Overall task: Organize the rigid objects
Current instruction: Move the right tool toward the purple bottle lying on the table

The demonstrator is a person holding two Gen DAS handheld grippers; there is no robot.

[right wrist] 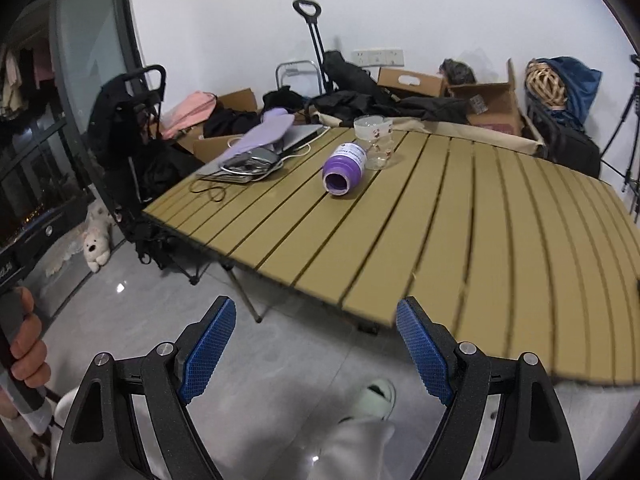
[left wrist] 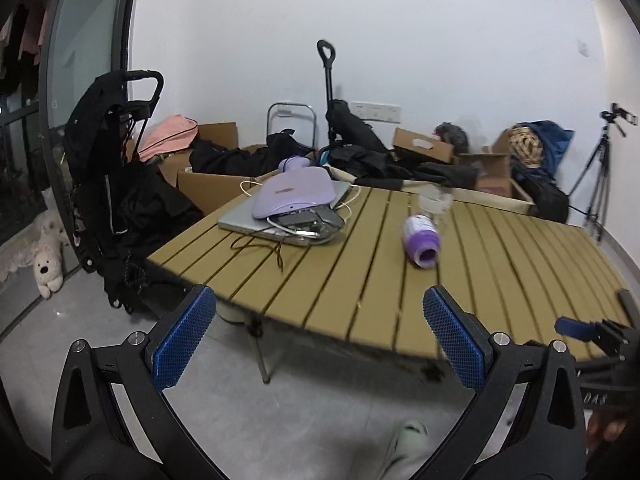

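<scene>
A purple and white bottle (left wrist: 421, 240) lies on its side on the slatted tan table (left wrist: 360, 280), open mouth toward me; it also shows in the right wrist view (right wrist: 345, 168). A clear glass cup (left wrist: 435, 202) stands just behind it, and shows in the right wrist view (right wrist: 375, 142). A lilac hot-water bag (left wrist: 294, 192) lies on a silver laptop (left wrist: 256, 222) at the table's far left. My left gripper (left wrist: 319, 332) is open and empty before the table's near edge. My right gripper (right wrist: 316, 350) is open and empty, also short of the edge.
Cables and a phone-like device (left wrist: 308, 226) lie on the laptop. A black stroller (left wrist: 116, 184) stands left of the table. Cardboard boxes (left wrist: 424, 146), dark bags and a tripod (left wrist: 600, 176) line the back wall. A plush dog (left wrist: 47, 274) sits on the floor.
</scene>
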